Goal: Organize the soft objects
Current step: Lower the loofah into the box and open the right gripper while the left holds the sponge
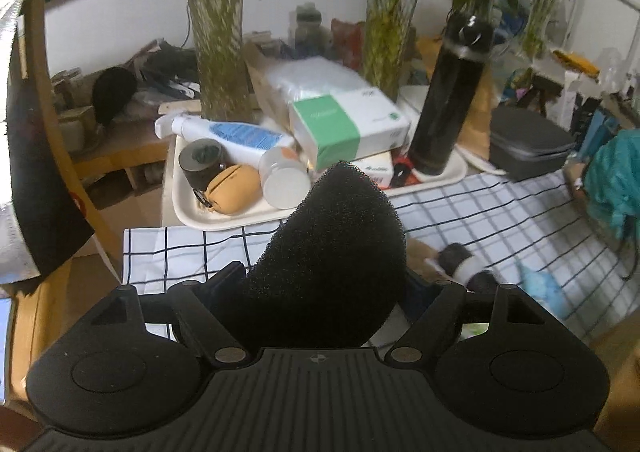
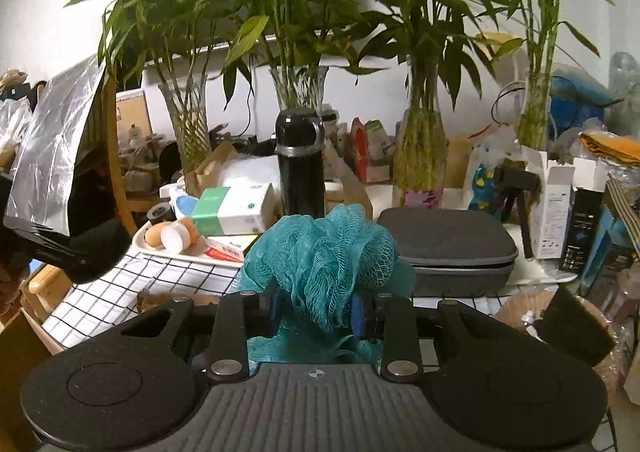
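Your left gripper (image 1: 324,284) has the black sponge (image 1: 332,252) clamped between its jaws, set fairly wide around that bulky foam, and it's up off the checked cloth (image 1: 500,208) with the cream tray (image 1: 192,208) of bottles just beyond. Over on your right, the right gripper (image 2: 316,312) is pinched narrow on the teal mesh pouf (image 2: 324,252), netting bunched up above the fingers, some spilling below. From that side you can see the sponge (image 2: 100,248) out at the left edge. Behind the pouf stand the black flask (image 2: 300,168) and the grey zip case (image 2: 448,244); a second dark sponge (image 2: 572,328) sits low right in a basket (image 2: 516,308)
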### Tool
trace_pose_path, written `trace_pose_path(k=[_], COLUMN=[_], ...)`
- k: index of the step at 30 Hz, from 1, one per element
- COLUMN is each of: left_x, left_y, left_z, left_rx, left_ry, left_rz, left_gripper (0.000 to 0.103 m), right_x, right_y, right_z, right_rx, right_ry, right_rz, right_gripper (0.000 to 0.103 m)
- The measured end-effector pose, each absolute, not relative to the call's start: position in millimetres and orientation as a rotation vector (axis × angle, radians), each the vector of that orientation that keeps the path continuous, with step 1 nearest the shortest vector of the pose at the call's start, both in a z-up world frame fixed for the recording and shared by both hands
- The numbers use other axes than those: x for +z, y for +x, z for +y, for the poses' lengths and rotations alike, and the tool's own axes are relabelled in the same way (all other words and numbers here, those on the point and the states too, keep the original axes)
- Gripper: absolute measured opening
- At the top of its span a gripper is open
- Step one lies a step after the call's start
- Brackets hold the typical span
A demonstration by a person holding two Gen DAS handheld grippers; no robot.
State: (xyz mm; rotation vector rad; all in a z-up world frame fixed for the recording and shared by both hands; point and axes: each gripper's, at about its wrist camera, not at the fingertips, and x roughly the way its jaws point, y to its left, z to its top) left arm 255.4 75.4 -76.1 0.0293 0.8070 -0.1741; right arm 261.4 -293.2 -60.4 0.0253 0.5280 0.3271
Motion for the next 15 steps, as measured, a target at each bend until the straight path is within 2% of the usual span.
trace_pose_path(k=[15], left_x=[0], left_y=[168], left_z=[42], left_rx=[-0.273], left_ry=[0.029], left_rz=[0.687], left_gripper=[0.079], right_x=[-11], right_y=[189], right_z=[-290], right_rx=[0.392], right_ry=[-0.011], right_rz=[0.473], right_gripper=[0.035])
